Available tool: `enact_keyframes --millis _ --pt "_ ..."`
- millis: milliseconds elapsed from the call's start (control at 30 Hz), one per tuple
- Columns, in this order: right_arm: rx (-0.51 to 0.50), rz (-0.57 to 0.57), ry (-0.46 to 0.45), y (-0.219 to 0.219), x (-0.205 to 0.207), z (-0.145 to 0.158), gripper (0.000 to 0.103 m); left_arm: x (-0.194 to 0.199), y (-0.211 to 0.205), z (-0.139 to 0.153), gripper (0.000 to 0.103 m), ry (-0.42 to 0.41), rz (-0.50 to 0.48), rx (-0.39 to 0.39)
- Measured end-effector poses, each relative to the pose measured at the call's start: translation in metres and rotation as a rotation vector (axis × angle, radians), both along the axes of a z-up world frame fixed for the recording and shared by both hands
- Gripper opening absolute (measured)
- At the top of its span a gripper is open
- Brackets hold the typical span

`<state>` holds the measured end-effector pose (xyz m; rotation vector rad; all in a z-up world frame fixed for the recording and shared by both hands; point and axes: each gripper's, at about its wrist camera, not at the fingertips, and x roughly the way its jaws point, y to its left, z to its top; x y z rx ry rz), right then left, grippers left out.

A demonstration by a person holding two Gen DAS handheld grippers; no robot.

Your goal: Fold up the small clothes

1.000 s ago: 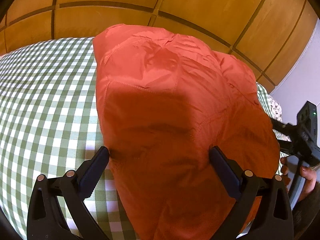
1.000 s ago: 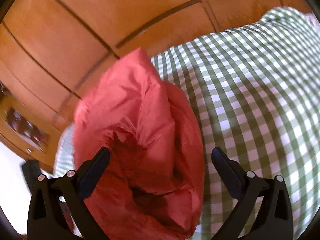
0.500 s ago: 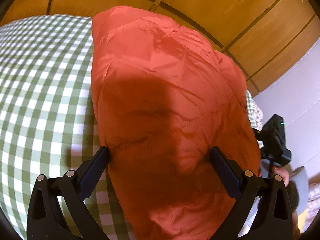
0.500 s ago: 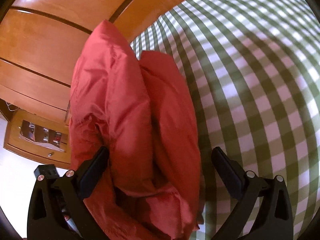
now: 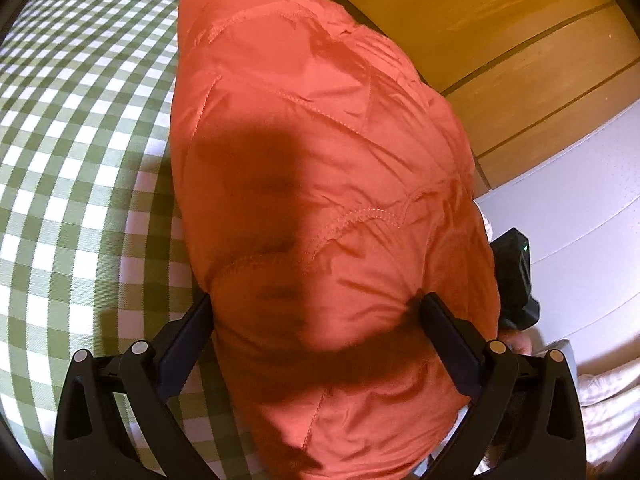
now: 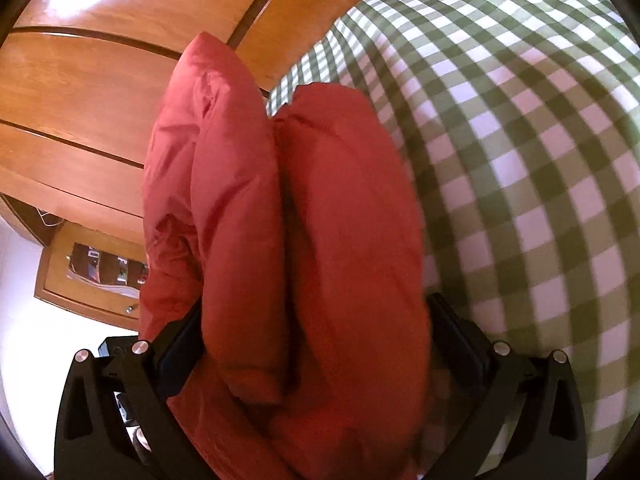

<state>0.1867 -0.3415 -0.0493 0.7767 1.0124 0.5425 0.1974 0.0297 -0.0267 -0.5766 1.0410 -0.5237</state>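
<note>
An orange-red small garment (image 5: 320,168) lies bunched on the green-and-white checked cloth (image 5: 80,128). It fills the middle of the left wrist view, with stitched seams showing. My left gripper (image 5: 316,302) is open, its two fingers wide apart on either side of the garment's near end. In the right wrist view the garment (image 6: 328,208) shows as two thick folded lobes side by side. My right gripper (image 6: 314,308) is open too, straddling both lobes. The fabric hides its fingertips. The right gripper's black body (image 5: 516,276) appears at the garment's right edge in the left wrist view.
Wooden panelling (image 5: 480,32) rises behind the checked cloth (image 6: 520,160). A wooden cabinet with a glass front (image 6: 100,272) stands at the left of the right wrist view. A pale wall (image 5: 580,208) and a hand (image 5: 518,342) are at the right.
Both grippers have moved in over the garment, which now fills more of each view. It has settled from a loose open bundle into two folded lobes. The jaws have stayed wide.
</note>
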Motion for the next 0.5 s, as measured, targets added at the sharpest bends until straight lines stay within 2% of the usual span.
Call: enact_keyframes --millis 67,167,300,400,500 --pt "-0.009 0.011 0.001 0.01 -0.009 0.0 0.101 0.003 0.006 0.002 0.1 0.004 -0.015 -0.003" --pt "-0.015 0.025 0.0 0.028 -0.032 -0.001 0.101 0.006 0.023 0.013 0.1 -0.037 -0.002 0.026" --pt "0.031 0.052 -0.011 0.052 -0.067 -0.007 0.101 0.007 0.04 0.019 0.1 -0.063 0.008 0.037" --pt "0.044 0.033 -0.048 0.053 -0.088 -0.008 0.101 0.007 0.053 0.018 0.1 -0.059 0.0 0.006" --pt "0.098 -0.026 -0.039 0.038 -0.091 -0.012 0.101 0.004 0.058 0.016 0.1 -0.041 -0.024 -0.003"
